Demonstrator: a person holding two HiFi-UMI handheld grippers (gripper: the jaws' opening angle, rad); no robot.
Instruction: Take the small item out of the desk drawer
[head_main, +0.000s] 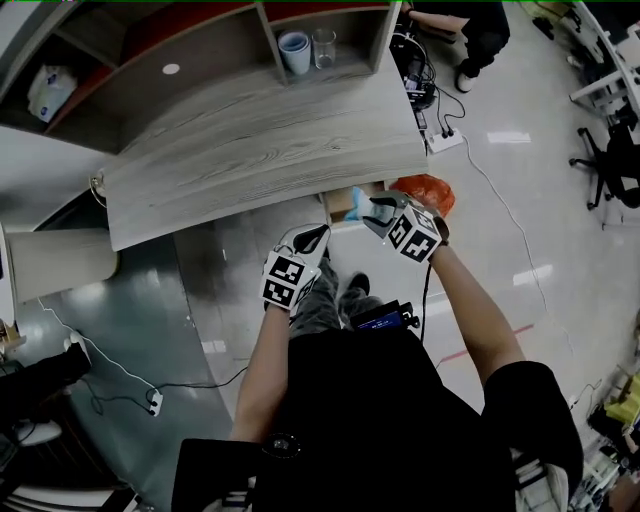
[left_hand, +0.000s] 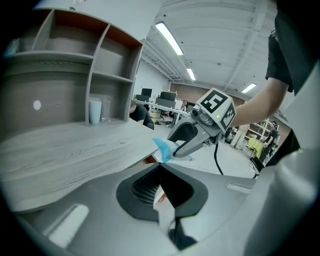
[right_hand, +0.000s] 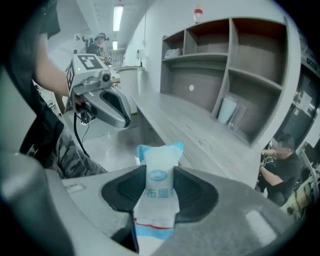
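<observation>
Right gripper (head_main: 378, 212), centre of the head view, just below the front edge of the desk (head_main: 250, 150). Your jaws are closed on a small white-and-blue packet (right_hand: 160, 170). In the right gripper view it stands upright between them at lower centre, its blue-edged top poking out past the tips.

From the left gripper view the same packet (left_hand: 162, 149) shows at mid-frame, its blue end sticking out of the right gripper's tips, level with the desk edge.

Drawer (head_main: 338, 205) is open under the desk edge, just left of the right gripper; the packet's height above it is unclear.

Left gripper (head_main: 312, 238) is lower left of the right one and apart from it. Its jaws are drawn together with nothing in them.

An orange bag (head_main: 425, 190) lies on the floor, just right of the right gripper.
</observation>
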